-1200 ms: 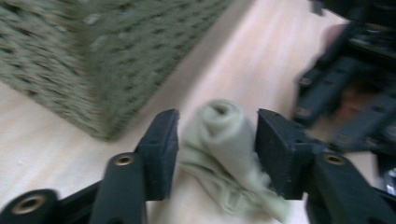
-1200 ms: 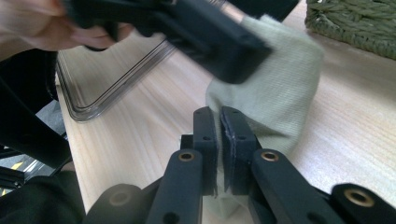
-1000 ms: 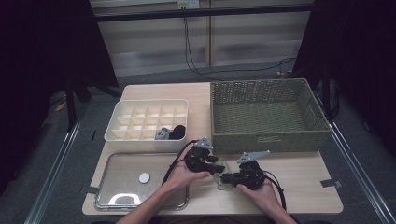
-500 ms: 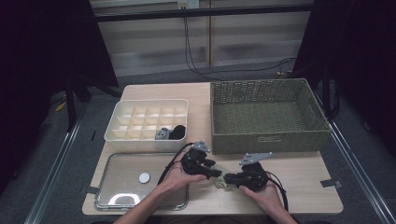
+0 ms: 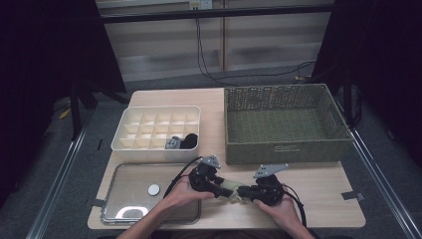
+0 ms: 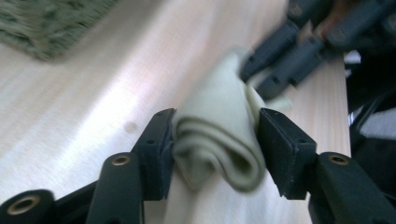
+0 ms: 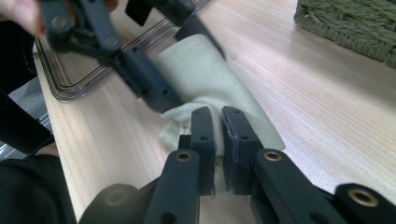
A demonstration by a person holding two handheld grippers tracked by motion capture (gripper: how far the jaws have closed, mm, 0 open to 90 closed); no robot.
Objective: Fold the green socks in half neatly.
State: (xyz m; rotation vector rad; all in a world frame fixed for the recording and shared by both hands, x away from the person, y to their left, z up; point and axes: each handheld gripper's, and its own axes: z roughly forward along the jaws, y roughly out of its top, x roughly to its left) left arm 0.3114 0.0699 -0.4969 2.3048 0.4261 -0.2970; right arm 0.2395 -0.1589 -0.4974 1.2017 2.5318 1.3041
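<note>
Since a moment ago, my left gripper (image 5: 215, 185) has slid down and a bit right in the high view, its jaws closing a little on the rolled cloth (image 6: 219, 135). Now it squeezes the roll from both sides. My right gripper (image 7: 218, 122) is pressed nearly together, pinching the cloth's other end. That pale cloth lies on the table (image 5: 323, 184), low in the middle, between my hands.

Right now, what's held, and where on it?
A folded pale cloth. The left gripper clamps its rolled, folded end; the right gripper pinches the opposite end's edge.
</note>
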